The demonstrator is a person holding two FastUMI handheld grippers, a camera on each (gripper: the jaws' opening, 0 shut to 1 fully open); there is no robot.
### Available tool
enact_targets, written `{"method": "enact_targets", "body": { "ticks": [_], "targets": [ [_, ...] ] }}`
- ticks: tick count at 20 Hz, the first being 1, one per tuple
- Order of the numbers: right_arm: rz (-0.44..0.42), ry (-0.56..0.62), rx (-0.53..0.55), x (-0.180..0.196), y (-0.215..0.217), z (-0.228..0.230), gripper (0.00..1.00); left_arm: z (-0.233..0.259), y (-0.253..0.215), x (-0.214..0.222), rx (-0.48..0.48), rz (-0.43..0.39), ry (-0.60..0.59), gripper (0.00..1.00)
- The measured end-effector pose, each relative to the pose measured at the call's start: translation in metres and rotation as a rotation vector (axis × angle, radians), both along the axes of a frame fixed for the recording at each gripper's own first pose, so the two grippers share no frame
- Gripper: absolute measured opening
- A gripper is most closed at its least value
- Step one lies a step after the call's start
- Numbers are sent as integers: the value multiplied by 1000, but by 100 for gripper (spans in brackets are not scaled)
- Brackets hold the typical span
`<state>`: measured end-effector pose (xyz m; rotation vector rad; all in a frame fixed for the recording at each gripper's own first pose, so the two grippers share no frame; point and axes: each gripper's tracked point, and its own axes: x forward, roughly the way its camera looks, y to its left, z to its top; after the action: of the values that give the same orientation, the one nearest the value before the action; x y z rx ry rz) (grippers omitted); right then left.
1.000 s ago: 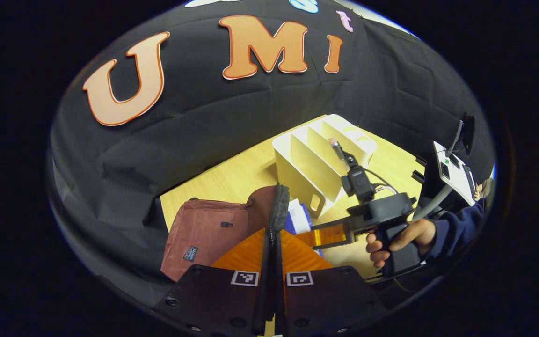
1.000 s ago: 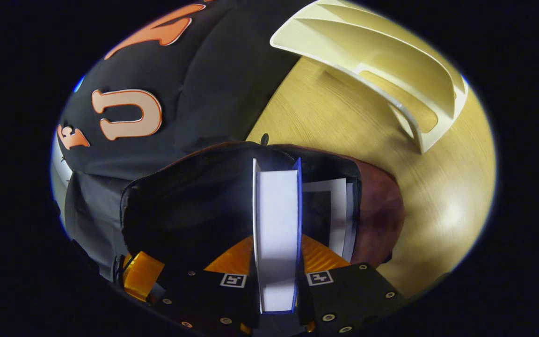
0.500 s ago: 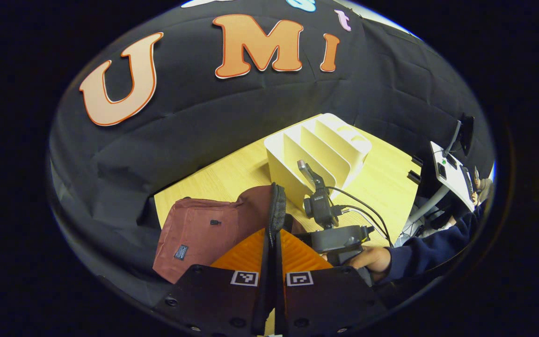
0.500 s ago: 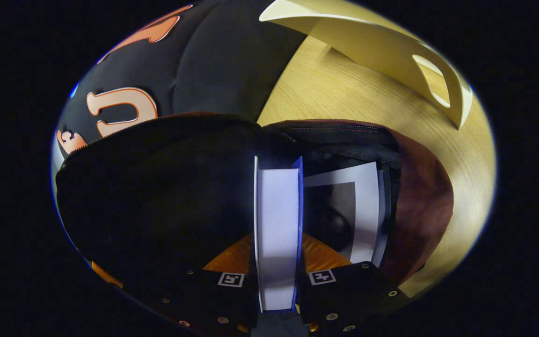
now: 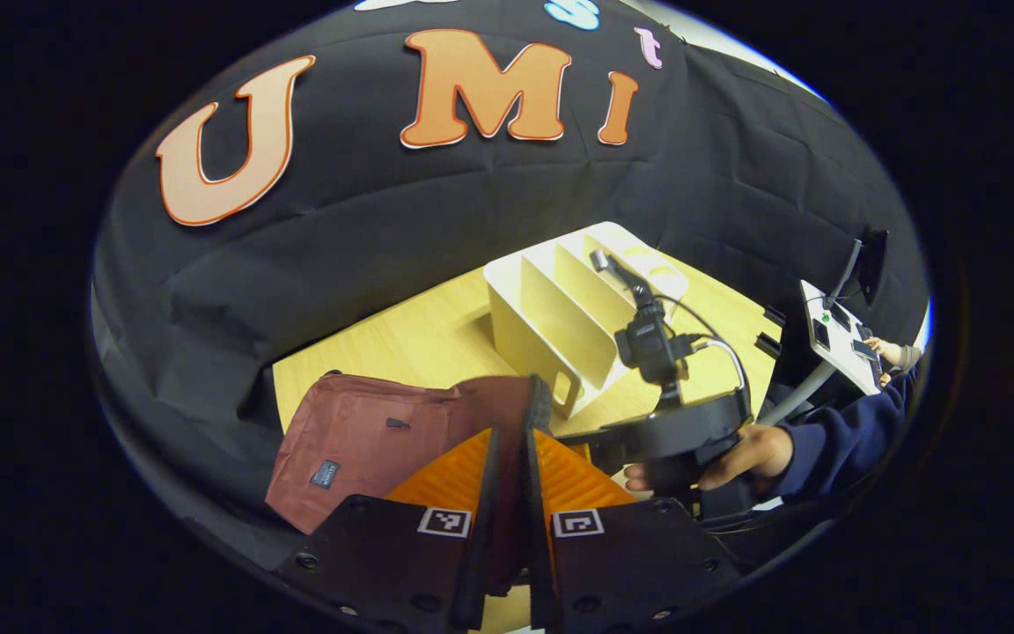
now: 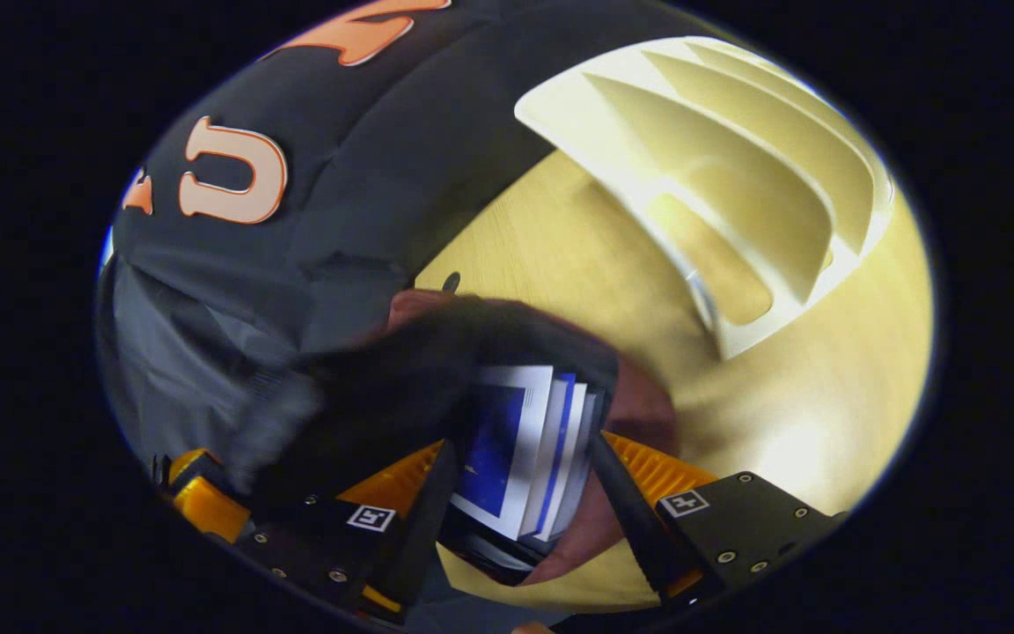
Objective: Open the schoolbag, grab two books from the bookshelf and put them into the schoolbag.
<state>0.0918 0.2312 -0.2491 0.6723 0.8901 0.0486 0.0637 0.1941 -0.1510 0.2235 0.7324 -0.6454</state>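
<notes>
The maroon schoolbag [image 5: 357, 431] lies on the table with its black-lined flap [image 6: 401, 387] lifted. My left gripper [image 5: 509, 433] is shut on the flap's zip edge [image 5: 540, 401]. Two books [image 6: 516, 440] with blue and white covers sit in the bag's mouth [image 6: 639, 405], leaning against each other. My right gripper [image 6: 523, 440] is open, one finger on each side of the books and neither touching them. From the left gripper view, the right gripper [image 5: 674, 431] hovers just right of the bag, held by a hand [image 5: 749, 449]. The white bookshelf [image 5: 560, 308] behind has bare slots [image 6: 718, 176].
The wooden table [image 5: 401, 339] runs back to the black cloth wall. A person's dark blue sleeve [image 5: 833, 440] reaches in from the right. A white device on a stand [image 5: 833, 326] is beyond the table's right edge.
My right gripper has opened and let go of the book, which now rests in the bag beside the other one. It has drawn back upward. My left gripper still holds the flap.
</notes>
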Motion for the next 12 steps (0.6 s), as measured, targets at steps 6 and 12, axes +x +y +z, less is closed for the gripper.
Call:
{"method": "enact_targets", "body": {
  "ticks": [6,12],
  "targets": [
    [10,-117,-163,-14,-73,47,93,1,-50,-19,-59,44,3,35],
    [8,-285,-324,-21,-156,120,94,20,-107,-23,-103,133,-37,65]
  ]
}}
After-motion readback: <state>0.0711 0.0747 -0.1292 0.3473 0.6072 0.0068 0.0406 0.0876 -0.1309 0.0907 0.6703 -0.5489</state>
